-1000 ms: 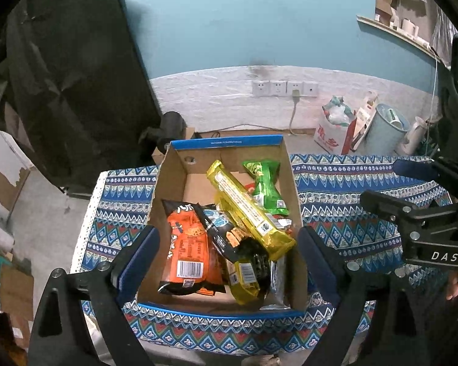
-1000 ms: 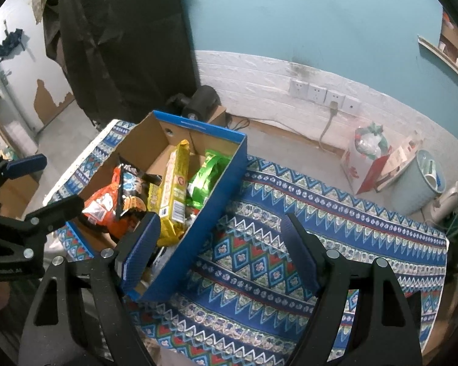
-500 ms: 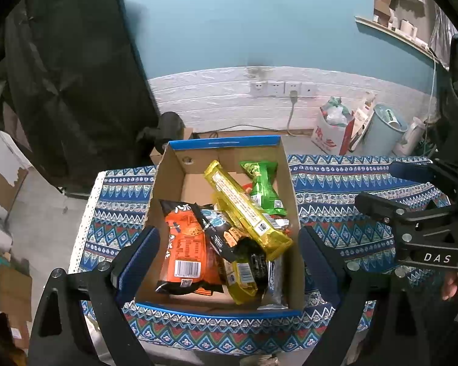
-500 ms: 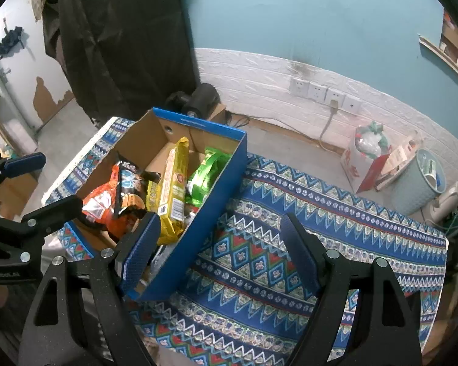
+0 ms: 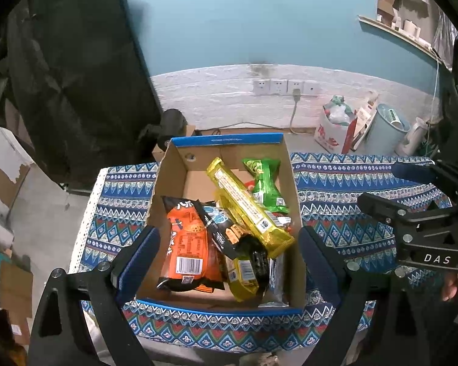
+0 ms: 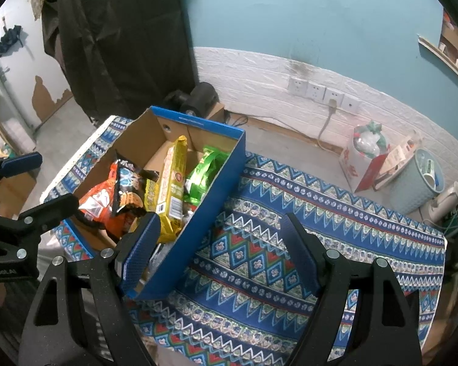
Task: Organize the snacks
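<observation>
A blue-edged cardboard box [image 5: 229,139] [image 6: 216,192] stands on the patterned tablecloth [image 5: 345,189] [image 6: 290,244]. In it lie an orange snack bag [image 5: 189,250] [image 6: 100,204], a black bag [image 5: 229,231], a long yellow packet [image 5: 247,207] [image 6: 175,177] and a green packet [image 5: 265,183] [image 6: 207,170]. My left gripper [image 5: 229,259] is open and empty, above the box's near end. My right gripper [image 6: 219,250] is open and empty, over the box's right wall and the cloth. Each gripper shows in the other's view, the right one [image 5: 412,201] and the left one [image 6: 24,189].
Behind the table are a white brick wall with sockets [image 5: 285,87], a white bag [image 5: 336,128], a pale blue bin [image 5: 387,128] and a black cloth [image 5: 76,76]. A black object [image 6: 198,97] sits behind the box. The table's left edge [image 5: 85,219] is close to the box.
Both grippers have pulled back and up a little, so the box looks slightly smaller and farther. The snacks have not moved and both grippers stay open.
</observation>
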Available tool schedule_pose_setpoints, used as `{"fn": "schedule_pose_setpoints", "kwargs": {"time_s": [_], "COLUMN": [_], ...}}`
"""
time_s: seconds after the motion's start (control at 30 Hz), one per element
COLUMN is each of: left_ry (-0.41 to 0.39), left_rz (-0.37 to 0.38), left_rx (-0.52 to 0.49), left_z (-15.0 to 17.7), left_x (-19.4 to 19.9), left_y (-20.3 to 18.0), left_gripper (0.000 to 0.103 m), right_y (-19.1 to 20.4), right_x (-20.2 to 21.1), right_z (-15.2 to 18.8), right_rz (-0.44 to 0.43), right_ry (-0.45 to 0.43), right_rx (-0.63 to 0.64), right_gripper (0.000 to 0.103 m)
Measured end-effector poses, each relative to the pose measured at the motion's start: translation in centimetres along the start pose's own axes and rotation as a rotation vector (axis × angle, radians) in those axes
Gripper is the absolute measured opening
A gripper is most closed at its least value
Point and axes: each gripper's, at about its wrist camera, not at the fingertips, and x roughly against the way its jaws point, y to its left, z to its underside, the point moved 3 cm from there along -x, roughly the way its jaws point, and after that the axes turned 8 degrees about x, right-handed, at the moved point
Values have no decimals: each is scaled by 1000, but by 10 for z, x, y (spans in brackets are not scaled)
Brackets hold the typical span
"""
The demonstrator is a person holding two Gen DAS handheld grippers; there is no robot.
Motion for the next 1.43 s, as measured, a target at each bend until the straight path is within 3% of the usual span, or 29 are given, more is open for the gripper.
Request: {"fn": "schedule_pose_setpoints", "kwargs": {"time_s": [1.43], "left_ry": [49], "left_rz": [12], "left_rx": [20], "left_z": [6], "left_x": [-6], "left_y": [-2], "left_gripper": [93], "right_y": [-4], "right_x": [2], "right_z": [2], "right_rz": [0], "right_ry": [3], "right_rx": [6], "right_gripper": [80]}}
